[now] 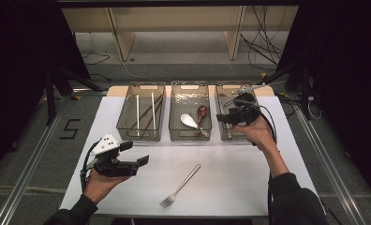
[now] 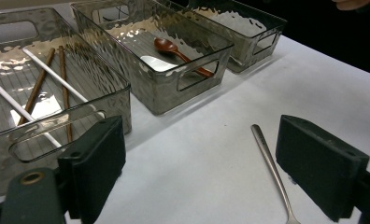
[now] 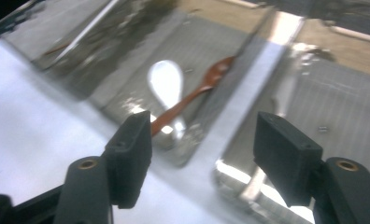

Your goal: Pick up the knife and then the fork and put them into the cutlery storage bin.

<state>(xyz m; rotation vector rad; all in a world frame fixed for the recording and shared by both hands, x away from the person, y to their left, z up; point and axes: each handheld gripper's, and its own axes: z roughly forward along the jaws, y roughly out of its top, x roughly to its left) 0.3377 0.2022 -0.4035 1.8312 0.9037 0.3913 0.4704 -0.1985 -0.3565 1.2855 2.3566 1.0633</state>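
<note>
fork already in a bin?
No, the fork lies on the white table, in front of the three bins and outside all of them.

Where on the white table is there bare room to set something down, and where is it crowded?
The white table is bare between the fork and the right forearm, and along the strip between the three bins and the fork. The far edge is crowded: chopstick bin, spoon bin and right bin stand side by side.

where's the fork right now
In the high view the fork lies loose on the white table, near its front edge and about the middle, in front of the middle bin and just right of the left gripper.
</note>
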